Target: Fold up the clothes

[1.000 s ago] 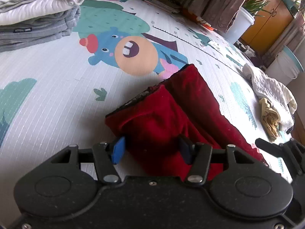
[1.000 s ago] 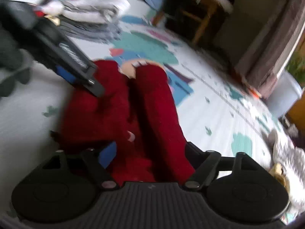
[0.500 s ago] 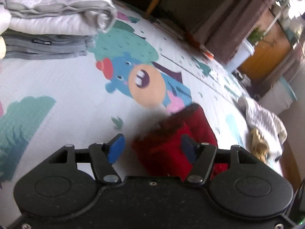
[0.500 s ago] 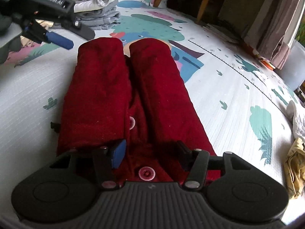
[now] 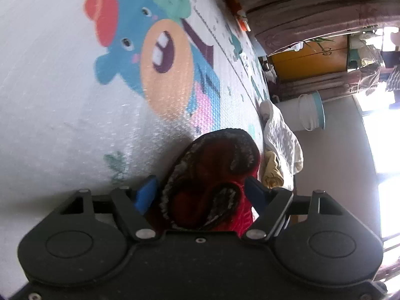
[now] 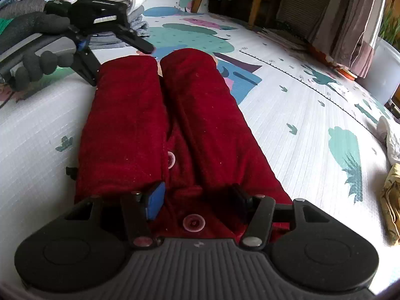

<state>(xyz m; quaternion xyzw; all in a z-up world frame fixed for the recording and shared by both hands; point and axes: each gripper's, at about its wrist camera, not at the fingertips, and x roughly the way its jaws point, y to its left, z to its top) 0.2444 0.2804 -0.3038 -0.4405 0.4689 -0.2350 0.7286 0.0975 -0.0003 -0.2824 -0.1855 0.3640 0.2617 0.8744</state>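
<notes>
A dark red garment (image 6: pixel 190 115) lies on the play mat (image 6: pixel 287 115), its two sides folded lengthwise to the middle, with pink buttons showing. My right gripper (image 6: pixel 197 197) sits at its near end, shut on bunched fabric there. In the right wrist view my left gripper (image 6: pixel 122 65), held by a gloved hand (image 6: pixel 32 67), is at the far end of the left fold. In the left wrist view the red garment's (image 5: pixel 217 175) rolled end lies between the opening jaws of my left gripper (image 5: pixel 202 191), and the pads (image 5: pixel 146 192) are not pressing it.
A stack of folded clothes (image 6: pixel 125 0) sits at the mat's far left. A white quilted cloth (image 5: pixel 282 135) and a yellow cloth (image 6: pixel 391 195) lie at the right edge, near a white bucket (image 5: pixel 310 110). Chair legs (image 6: pixel 255 2) and curtains (image 6: pixel 350 20) stand behind.
My left gripper rolled and swung down to the garment's far end, its jaws widening around it. My right gripper's jaws narrowed onto the near end and then held still.
</notes>
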